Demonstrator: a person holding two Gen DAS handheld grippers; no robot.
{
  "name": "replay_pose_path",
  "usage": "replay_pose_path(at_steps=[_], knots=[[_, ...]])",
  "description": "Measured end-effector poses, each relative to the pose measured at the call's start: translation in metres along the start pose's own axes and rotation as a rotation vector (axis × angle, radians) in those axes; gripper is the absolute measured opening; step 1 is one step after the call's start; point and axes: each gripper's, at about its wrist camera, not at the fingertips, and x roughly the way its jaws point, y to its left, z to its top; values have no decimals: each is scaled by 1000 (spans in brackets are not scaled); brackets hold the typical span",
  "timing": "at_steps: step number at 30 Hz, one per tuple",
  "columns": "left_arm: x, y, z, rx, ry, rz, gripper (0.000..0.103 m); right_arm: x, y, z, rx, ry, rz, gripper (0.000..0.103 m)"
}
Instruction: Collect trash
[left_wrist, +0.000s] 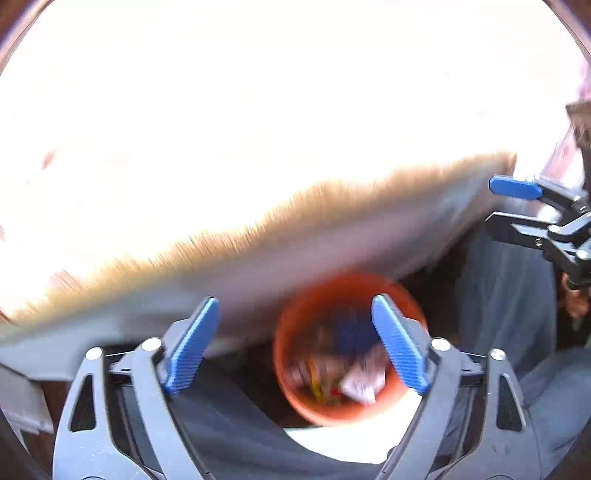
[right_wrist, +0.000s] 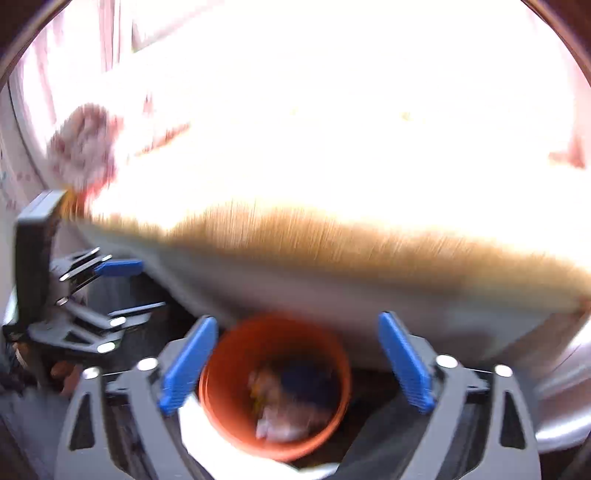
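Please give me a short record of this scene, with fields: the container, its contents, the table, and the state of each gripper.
container: orange bucket, standing below the table edge
contents: blurred wrappers and scraps, kinds not readable
table: wooden top, mostly overexposed
left gripper: open, nothing between the fingers, above the bucket
right gripper: open, nothing between the fingers, above the bucket
image quality: strong motion blur in both views

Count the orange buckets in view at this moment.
1. The orange bucket sits on the floor below the table edge, holding blurred trash; others may be hidden under the table.
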Motion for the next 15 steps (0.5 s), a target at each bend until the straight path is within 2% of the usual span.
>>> replay_pose_path(at_steps=[2,4,7,11,15], knots=[[-20,8,22,-32,-107,32,94,-12,-4,21,2,-90,-25,98],[-25,15,44,-55,-168,64,94,-16,-6,43,-22,-145,-66,98],[-11,25,77,-119,-187,94,94,-14,-6,73,-50,-238,-148,98],[14,43,112,-208,-247,125,94,8,-13,115,-47,-317,-247,98],[48,55,154,-224,-244,209,94,46,-38,166,-7,-326,-333,98]])
